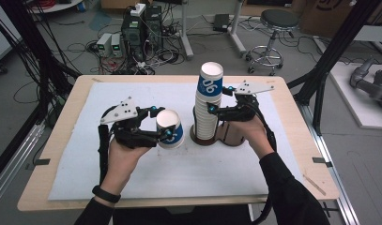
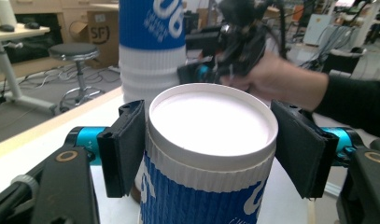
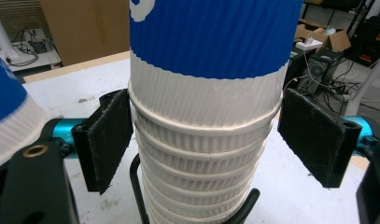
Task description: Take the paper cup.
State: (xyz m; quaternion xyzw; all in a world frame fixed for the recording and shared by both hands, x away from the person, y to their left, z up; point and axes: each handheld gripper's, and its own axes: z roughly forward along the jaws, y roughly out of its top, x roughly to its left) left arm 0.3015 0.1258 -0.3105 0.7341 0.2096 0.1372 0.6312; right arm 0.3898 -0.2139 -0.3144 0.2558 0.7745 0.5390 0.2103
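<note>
Lab floor behind the table (image 1: 62,140) carries 2 computer towers (image 1: 141,28), tangled cables and a round black stool (image 1: 273,21). White sheet (image 1: 179,173) covers most of the wooden tabletop.

Stack of cups (image 1: 208,105): blue-and-white ribbed paper cups nested upside down, standing upright on a dark round holder (image 1: 226,136) near the table's middle. Top cup shows a blue band with white print; white rims step down below it. In the right gripper view the stack (image 3: 206,116) sits between the 2 black pads, with a black wire loop of the holder (image 3: 136,186) at its foot.

Single cup (image 1: 171,129): same blue-and-white type, upright, mouth up, just left of the stack and apart from it. In the left gripper view its white rim and empty white interior (image 2: 211,126) face the camera.

Left gripper (image 1: 163,124): jaws clenched on the single cup, pads pressed to its sides just under the rim; left pad (image 2: 124,144) touches the ribbed wall. Hand (image 1: 125,157) grips the body from below.

Right gripper (image 1: 217,101): jaws stand around the stack at about mid height. Left pad (image 3: 106,140) looks to touch the rims, the right pad (image 3: 313,140) sits just off them; a firm grasp I cannot tell. Right hand (image 1: 252,131) is behind the holder's right side.
</note>
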